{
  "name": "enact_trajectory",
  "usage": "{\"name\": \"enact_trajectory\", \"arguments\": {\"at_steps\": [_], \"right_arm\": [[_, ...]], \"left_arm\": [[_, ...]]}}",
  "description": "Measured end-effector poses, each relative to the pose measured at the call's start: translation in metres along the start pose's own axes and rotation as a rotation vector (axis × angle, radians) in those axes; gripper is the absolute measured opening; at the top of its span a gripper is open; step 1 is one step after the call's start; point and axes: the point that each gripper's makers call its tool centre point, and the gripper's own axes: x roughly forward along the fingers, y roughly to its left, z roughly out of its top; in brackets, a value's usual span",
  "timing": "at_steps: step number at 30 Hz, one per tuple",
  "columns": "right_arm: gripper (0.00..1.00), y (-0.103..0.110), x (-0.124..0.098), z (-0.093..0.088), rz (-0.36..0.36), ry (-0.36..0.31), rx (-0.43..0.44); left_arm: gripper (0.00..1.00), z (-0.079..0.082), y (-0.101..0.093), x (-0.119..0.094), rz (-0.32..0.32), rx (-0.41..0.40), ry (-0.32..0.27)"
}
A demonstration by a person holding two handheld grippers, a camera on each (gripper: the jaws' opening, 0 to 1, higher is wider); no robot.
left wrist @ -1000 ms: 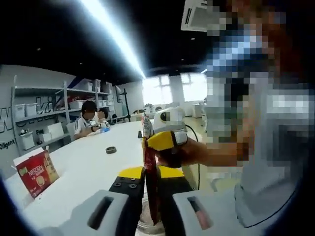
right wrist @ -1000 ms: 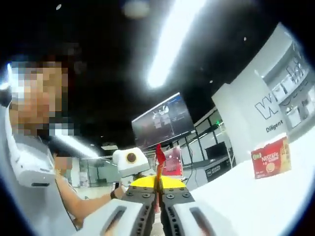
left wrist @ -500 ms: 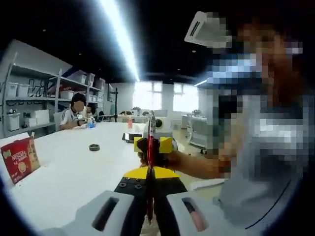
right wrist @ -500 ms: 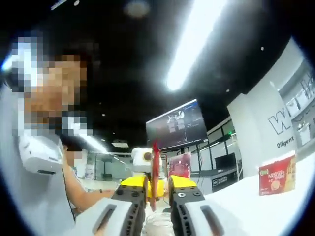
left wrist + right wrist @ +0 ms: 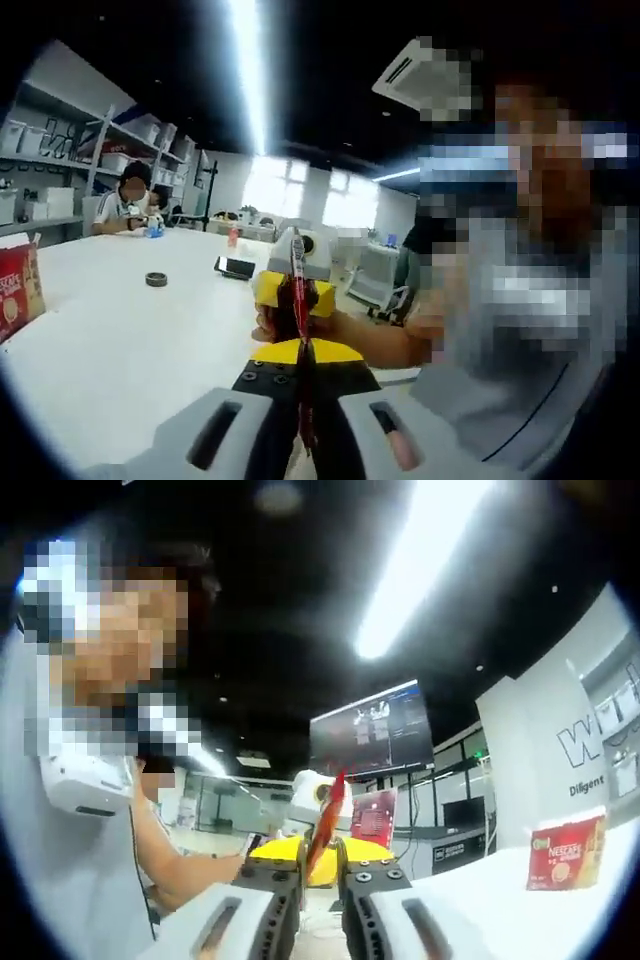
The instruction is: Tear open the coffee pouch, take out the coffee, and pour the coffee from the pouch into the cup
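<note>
The coffee pouch (image 5: 298, 300), a thin red stick seen edge-on, stands upright between the two grippers, held up in the air above the near edge of the white bench (image 5: 120, 350). The left gripper (image 5: 303, 385) has its fingers pressed close together on the lower part of the pouch. The right gripper (image 5: 292, 292), facing it from the far side with its yellow fingers, pinches the same pouch higher up, and a hand (image 5: 345, 330) is wrapped around it just behind.

From the right gripper view the pouch (image 5: 325, 820) leans a little to the right, its red top poking up past the right gripper (image 5: 318, 865), whose fingers sit narrow against it. The left gripper (image 5: 300, 855) shows beyond as a yellow block touching the pouch from the far side.

Out on the bench, a red Nescafe box (image 5: 565, 852) stands well away from the grippers; in the left gripper view it sits at the far left edge (image 5: 15, 295). A small dark ring (image 5: 156, 279) and a phone (image 5: 236, 267) lie farther along the bench, apart from each other. At the far end a seated person (image 5: 128, 200) is at the bench, with shelves (image 5: 60, 150) of bins along the wall beside them. A screen (image 5: 372, 730) hangs in the background.
</note>
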Motion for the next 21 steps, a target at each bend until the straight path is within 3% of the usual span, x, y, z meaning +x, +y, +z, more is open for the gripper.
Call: {"name": "enact_trajectory", "arguments": {"at_steps": [3,6,12,14,17,18,21], "right_arm": [[0.04,-0.005,-0.002,-0.001,-0.027,0.015,-0.009],[0.03,-0.013,-0.004,-0.001,-0.087,0.033,0.009],[0.03,-0.017,-0.013,0.001,-0.131,0.011,0.017],[0.04,-0.02,-0.02,0.004,-0.157,-0.045,0.027],[0.06,-0.019,-0.032,0.004,-0.164,-0.147,0.071],[0.07,-0.02,-0.037,0.002,-0.182,-0.182,0.071],[0.09,-0.014,-0.043,-0.008,-0.187,-0.203,0.072]], "left_arm": [[0.05,0.0,0.008,0.0,0.031,0.014,-0.003],[0.06,0.003,0.016,-0.002,0.089,0.048,-0.013],[0.11,0.0,0.028,-0.013,0.206,0.172,-0.033],[0.14,0.002,0.029,-0.019,0.238,0.183,-0.067],[0.2,0.008,0.031,-0.036,0.319,0.182,-0.183],[0.21,0.008,0.036,-0.043,0.371,0.177,-0.215],[0.23,0.004,0.045,-0.069,0.52,0.178,-0.305]]}}
